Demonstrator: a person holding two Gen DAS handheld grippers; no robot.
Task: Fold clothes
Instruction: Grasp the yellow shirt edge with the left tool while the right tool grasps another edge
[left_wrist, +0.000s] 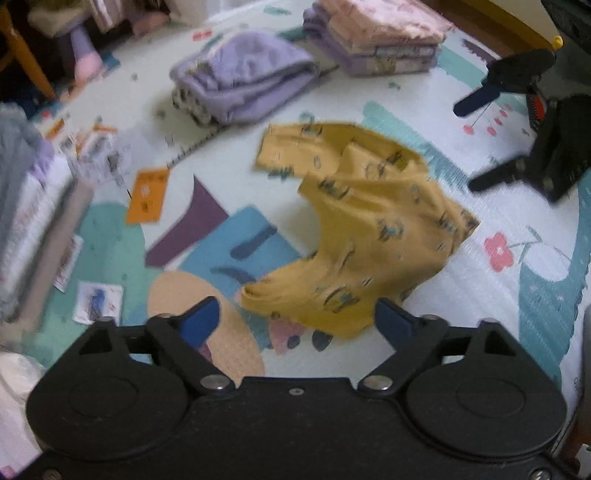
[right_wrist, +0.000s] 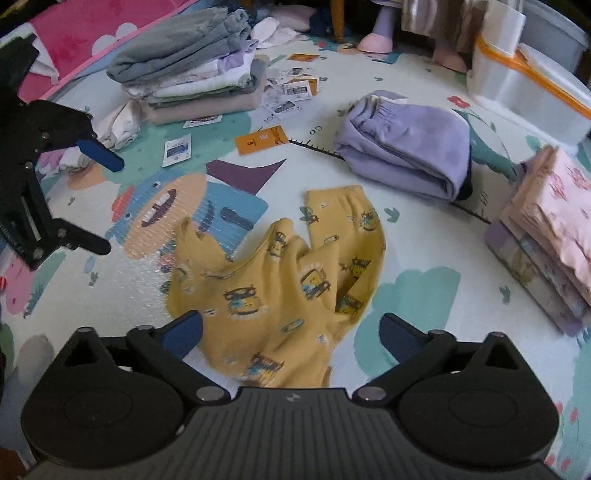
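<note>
left gripper (left_wrist: 297, 317): jaws spread wide, nothing held | right gripper (right_wrist: 291, 328): jaws spread wide, nothing held | yellow garment (right_wrist: 280, 288): crumpled, printed, laid on mat (right_wrist: 424, 236) just beyond both | purple garment (right_wrist: 406, 155): folded, farther off

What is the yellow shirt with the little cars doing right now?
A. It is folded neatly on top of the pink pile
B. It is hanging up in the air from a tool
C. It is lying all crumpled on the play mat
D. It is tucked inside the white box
C, because the yellow shirt lies bunched and wrinkled on the play mat, with both tools open and not gripping it.
</note>
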